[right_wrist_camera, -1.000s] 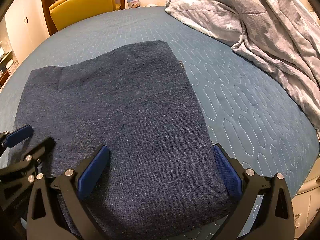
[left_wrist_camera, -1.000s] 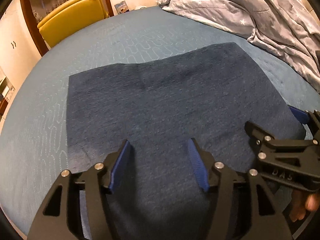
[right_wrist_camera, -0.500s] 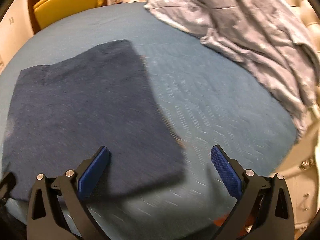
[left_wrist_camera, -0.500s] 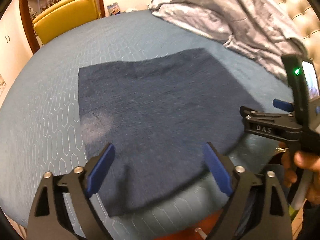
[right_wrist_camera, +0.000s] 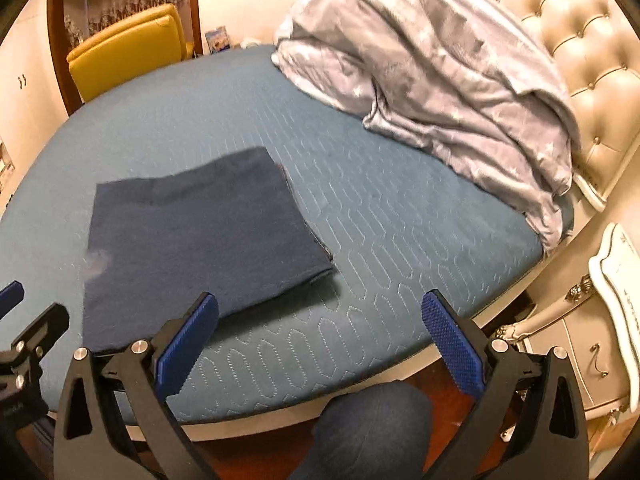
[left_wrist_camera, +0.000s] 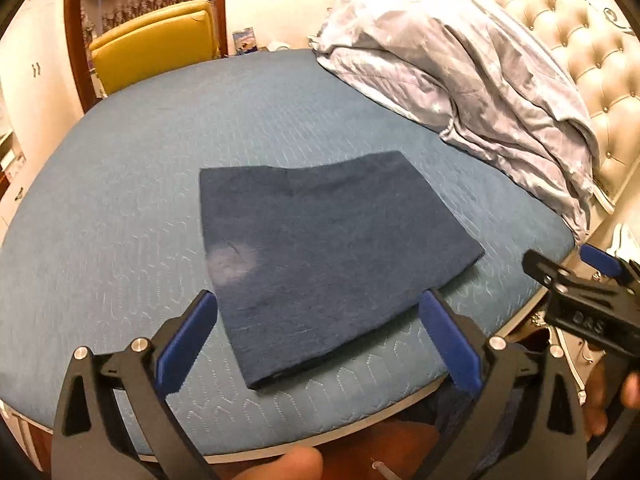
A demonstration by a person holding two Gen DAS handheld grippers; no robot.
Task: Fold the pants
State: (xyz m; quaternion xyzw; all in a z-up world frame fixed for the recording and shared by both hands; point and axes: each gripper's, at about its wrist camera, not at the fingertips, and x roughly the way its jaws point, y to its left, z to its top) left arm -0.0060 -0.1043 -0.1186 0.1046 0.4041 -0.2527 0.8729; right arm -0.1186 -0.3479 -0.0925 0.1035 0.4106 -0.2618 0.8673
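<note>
The left gripper [left_wrist_camera: 318, 344] has its jaws opening, already spread wide, with nothing between the blue pads [left_wrist_camera: 186, 346]; the near edge of the pants [left_wrist_camera: 320, 256] shows in the gap, lying flat on the bed below them and not touched. The right gripper [right_wrist_camera: 320, 346] also stands wide apart and holds nothing, with only the blue quilted mattress [right_wrist_camera: 400, 220] seen between its fingers.

The pants are folded into a dark blue, roughly rectangular stack near the front edge of the bed, with a pale patch [left_wrist_camera: 232, 262] at their near-left corner. The left wrist view centres them and catches the right gripper at its right margin with a hand [left_wrist_camera: 608, 400] under it. The right wrist view puts the pants off to the left and alone shows a white bedside cabinet [right_wrist_camera: 600, 344] and a denim-clad knee [right_wrist_camera: 372, 424] (at the bottom, between the fingers).

A rumpled grey duvet [left_wrist_camera: 472, 76] lies heaped at the far right against a tufted cream headboard [left_wrist_camera: 580, 40], well apart from the pants. A yellow chair [left_wrist_camera: 156, 44] stands beyond the bed's far-left edge.
</note>
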